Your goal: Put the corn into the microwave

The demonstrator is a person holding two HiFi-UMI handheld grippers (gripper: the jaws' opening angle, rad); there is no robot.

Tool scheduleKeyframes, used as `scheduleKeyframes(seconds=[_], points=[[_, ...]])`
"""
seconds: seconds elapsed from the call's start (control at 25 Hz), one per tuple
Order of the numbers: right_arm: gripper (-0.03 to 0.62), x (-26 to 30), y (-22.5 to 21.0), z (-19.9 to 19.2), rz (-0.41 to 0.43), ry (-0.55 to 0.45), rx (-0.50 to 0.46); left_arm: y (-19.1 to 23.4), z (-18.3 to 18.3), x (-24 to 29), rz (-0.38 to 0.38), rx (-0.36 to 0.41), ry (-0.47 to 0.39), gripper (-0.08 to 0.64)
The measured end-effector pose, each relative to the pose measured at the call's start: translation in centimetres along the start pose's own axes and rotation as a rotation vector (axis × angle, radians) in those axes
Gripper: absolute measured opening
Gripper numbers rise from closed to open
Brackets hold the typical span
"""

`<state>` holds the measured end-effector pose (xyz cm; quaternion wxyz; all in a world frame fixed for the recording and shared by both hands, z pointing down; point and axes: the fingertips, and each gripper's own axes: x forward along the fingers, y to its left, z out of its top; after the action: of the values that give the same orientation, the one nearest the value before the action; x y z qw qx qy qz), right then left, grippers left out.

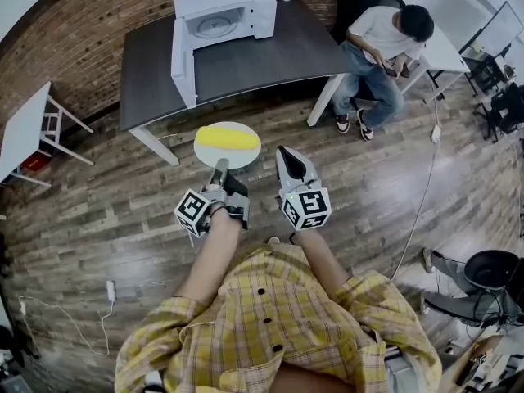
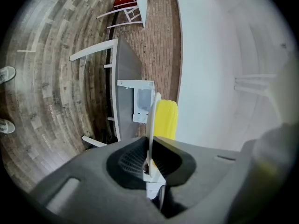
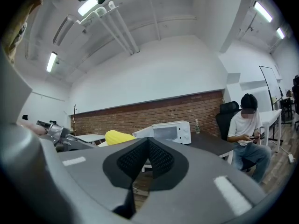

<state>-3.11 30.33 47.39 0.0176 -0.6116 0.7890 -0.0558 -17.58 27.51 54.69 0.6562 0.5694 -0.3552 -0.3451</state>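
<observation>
Wood-plank floor (image 1: 98,219) runs up to a red brick wall (image 1: 98,15). Before the wall stands a dark grey desk (image 1: 270,56) on white legs, which carries a white microwave oven (image 1: 225,13) with its door (image 1: 182,64) swung wide open on the left side. Short of the desk, the left gripper (image 1: 219,167) points level. Its fingers (image 2: 131,160) are almost together, clamped on the near rim of a white round plate (image 1: 248,151). In the left gripper view that plate (image 2: 152,118) shows edge-on, a thin pale line running out from between the dark ribbed pads. A yellow corn cob (image 1: 228,141) lies across the middle of the plate, bright and even in colour, with lengthwise ridges along its side in the left gripper view (image 2: 166,119). Plate and corn are held in the air over the floor, well apart from the microwave oven and not yet inside it. The right gripper (image 1: 288,160) hangs just beside the plate's right edge without touching it, also level. Its fingers (image 3: 133,160) are pressed together with nothing between them. Past them the right gripper view shows the corn (image 3: 119,136) to the left and the microwave oven (image 3: 166,132) beyond. At the desk's right end a person in a white T-shirt (image 1: 381,39) sits on a black chair.
</observation>
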Motion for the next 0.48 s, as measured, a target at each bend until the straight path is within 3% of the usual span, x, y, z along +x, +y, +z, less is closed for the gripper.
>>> scheduleKeyframes(seconds=[0.48], points=[[-0.002,-0.6,-6.0,1.7,0.065,-0.045,-0.059,-0.5,-6.1,3.9,-0.027,-0.004,-0.048,0.021]])
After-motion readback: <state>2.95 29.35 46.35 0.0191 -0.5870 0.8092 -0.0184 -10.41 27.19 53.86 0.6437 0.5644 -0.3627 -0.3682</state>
